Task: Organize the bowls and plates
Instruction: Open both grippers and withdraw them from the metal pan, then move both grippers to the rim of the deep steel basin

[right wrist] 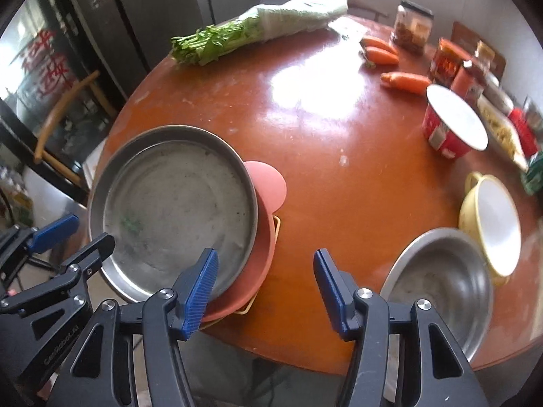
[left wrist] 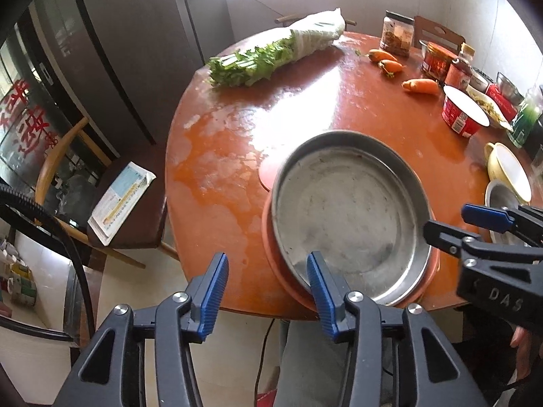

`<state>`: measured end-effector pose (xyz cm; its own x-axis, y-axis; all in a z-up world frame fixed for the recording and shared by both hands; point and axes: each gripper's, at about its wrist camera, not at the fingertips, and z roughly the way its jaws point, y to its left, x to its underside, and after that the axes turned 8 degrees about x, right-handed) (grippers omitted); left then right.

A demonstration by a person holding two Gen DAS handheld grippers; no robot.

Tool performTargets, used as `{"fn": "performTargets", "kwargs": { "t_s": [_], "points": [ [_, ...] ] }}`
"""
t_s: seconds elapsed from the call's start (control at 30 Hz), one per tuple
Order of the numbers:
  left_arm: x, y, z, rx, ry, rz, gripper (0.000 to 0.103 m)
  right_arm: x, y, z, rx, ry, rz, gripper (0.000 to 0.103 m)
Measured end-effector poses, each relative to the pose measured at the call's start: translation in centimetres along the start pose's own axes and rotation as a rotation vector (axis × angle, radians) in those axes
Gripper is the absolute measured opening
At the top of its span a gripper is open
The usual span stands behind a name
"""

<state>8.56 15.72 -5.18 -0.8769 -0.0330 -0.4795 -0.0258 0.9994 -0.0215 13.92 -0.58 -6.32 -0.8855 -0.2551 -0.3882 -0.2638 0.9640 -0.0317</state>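
A round metal plate lies stacked on a pink plate at the near edge of the round orange table. In the right wrist view the metal plate sits on the pink plate, with a yellow rim under them. My left gripper is open and empty, its right finger over the plate's near rim. My right gripper is open and empty, just right of the stack. A steel bowl and a yellow bowl sit to the right.
Leafy greens with cabbage, carrots, jars and a red noodle cup stand at the back and right. A chair with a newspaper stands left of the table, beside a dark fridge.
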Motion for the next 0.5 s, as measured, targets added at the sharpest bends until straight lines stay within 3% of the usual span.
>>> {"fn": "performTargets", "kwargs": {
  "t_s": [0.23, 0.4, 0.5],
  "points": [
    [-0.3, 1.7, -1.6, -0.007, -0.087, -0.05, 0.048, 0.3, -1.1, -0.9, -0.022, -0.023, 0.027, 0.06],
    [0.0, 2.9, -4.9, 0.014, -0.226, -0.104, 0.048, 0.7, -2.0, -2.0, -0.037, -0.056, 0.045, 0.06],
    [0.3, 1.7, -7.3, 0.012, -0.274, -0.095, 0.052, 1.3, -3.0, -3.4, -0.027, -0.093, 0.072, 0.06]
  ]
}}
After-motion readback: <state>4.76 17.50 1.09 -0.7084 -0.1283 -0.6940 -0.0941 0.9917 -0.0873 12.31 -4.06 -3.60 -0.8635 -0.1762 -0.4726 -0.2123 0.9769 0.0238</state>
